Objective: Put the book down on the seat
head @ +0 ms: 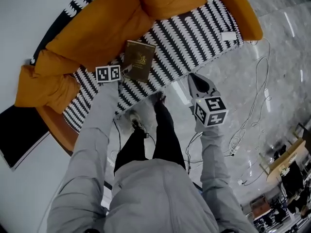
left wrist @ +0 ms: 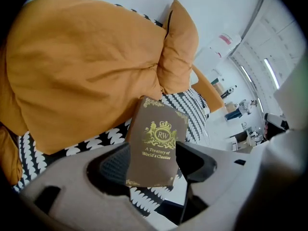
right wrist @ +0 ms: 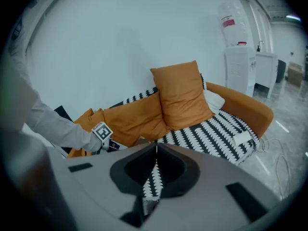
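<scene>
Nearest me, my left gripper [left wrist: 151, 163] stands wide open, its pads either side of the book [left wrist: 156, 143] without pressing it. I judge the book down flat on the patterned seat [head: 194, 33], near its front edge, with the orange cushion [head: 97, 28] just behind. All that's left is backing straight out. My right gripper [right wrist: 155, 150], jaws together and empty, hangs clear over the floor [head: 272, 57].

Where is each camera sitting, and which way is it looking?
Head view: on the person's head, looking steeply down at the sofa seat and the book; grey sleeves and legs show.
Left gripper view: on the left tongs, looking along their open jaws at the book and orange cushions.
Right gripper view: on the right tongs, jaws together, facing the sofa seat; the person's left sleeve shows.
Shared: head and left gripper views both show the book.
</scene>
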`<state>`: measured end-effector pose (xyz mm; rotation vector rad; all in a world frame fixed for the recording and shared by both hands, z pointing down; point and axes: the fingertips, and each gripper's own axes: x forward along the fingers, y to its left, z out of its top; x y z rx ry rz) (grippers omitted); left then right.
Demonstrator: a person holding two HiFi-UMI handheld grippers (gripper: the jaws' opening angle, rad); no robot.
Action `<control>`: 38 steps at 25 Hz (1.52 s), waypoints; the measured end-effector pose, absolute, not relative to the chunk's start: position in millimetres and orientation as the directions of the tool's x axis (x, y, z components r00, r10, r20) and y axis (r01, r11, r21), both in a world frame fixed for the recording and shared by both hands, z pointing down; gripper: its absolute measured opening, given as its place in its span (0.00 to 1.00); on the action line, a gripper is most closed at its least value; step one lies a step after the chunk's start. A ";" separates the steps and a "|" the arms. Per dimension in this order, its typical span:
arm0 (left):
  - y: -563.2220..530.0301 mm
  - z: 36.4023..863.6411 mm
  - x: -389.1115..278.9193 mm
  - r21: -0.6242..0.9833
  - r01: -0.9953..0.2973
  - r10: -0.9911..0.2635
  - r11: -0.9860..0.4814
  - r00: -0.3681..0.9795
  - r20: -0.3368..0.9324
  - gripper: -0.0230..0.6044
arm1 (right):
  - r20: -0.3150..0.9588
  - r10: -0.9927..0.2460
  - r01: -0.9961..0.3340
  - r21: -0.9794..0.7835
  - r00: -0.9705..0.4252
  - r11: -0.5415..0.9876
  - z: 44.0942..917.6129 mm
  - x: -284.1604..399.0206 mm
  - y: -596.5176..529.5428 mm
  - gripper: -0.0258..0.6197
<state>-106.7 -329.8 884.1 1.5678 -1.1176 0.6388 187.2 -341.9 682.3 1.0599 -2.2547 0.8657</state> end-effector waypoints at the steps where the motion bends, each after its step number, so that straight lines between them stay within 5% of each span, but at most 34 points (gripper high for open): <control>1: -329.8 879.5 -110.6 0.444 -0.896 -0.343 -0.006 0.419 0.841 0.49 | 0.654 -0.499 -0.806 -0.324 -0.569 0.496 675.8 186.4 -342.3 0.09; 10: -290.4 813.4 -118.8 0.438 -0.897 -0.433 -0.068 0.422 0.797 0.48 | 0.627 -0.549 -0.818 -0.280 -0.552 0.502 617.6 167.0 -310.7 0.09; 26: -236.0 583.5 -155.8 0.280 -0.853 -0.638 -0.441 0.517 0.570 0.17 | 0.504 -0.700 -0.847 -0.139 -0.507 0.513 467.1 103.6 -232.2 0.09; 38: -188.6 433.9 -163.0 0.069 -0.833 -0.764 -0.549 0.534 0.363 0.09 | 0.378 -0.778 -0.842 -0.008 -0.502 0.540 365.7 73.1 -176.0 0.09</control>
